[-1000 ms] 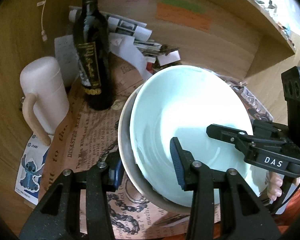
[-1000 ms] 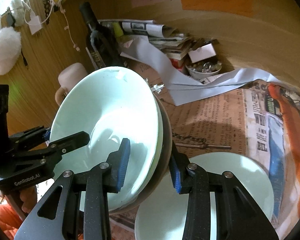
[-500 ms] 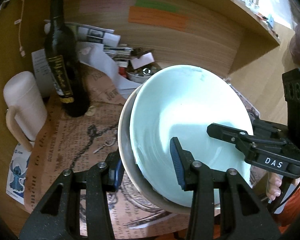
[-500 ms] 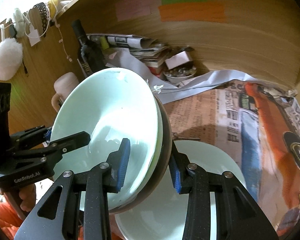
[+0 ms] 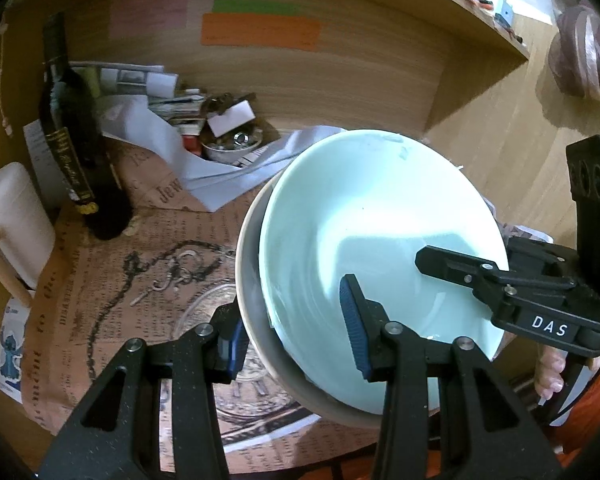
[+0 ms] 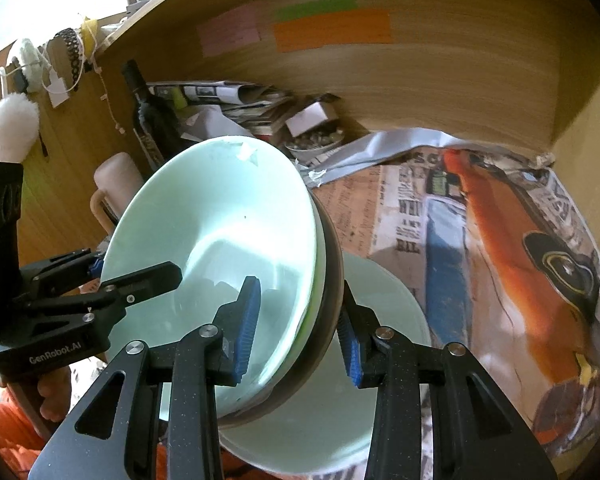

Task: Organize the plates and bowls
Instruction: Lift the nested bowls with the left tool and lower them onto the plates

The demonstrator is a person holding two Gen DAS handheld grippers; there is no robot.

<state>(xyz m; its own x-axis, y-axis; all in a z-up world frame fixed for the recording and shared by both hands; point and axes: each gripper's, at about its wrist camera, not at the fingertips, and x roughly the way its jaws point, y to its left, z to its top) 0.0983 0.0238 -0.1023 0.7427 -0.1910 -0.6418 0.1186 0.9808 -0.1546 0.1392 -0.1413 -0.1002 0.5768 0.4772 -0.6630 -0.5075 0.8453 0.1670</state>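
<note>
Both of my grippers have carried the stack sideways across the desk since a second ago: the tall dark glass wine bottle (image 5: 74,148) and the cream plastic mug with a handle (image 5: 14,220) have slid toward the left edge of my left view, and the pale green round plate (image 6: 380,360) lying on the newspaper-covered desktop (image 5: 112,280) now sits further under the stack in my right view.

My left gripper (image 5: 296,332) pinches the near rim of the stack of nested bowls (image 5: 380,240), one blue pad outside the grey outer bowl (image 5: 248,288), the other inside the pale green glazed inner bowl (image 5: 384,216). My right gripper (image 6: 298,328) clamps the opposite rim the same way, one pad inside the green bowl and one against the dark outer wall. Each tool shows in the other's view, across the stack.

The stack is tilted and held clear of the desktop, above the front part, partly over the plate. A small white dish of metal bits (image 5: 230,146) and a pile of folded papers (image 5: 148,92) lie along the back edge, against the wooden wall.
</note>
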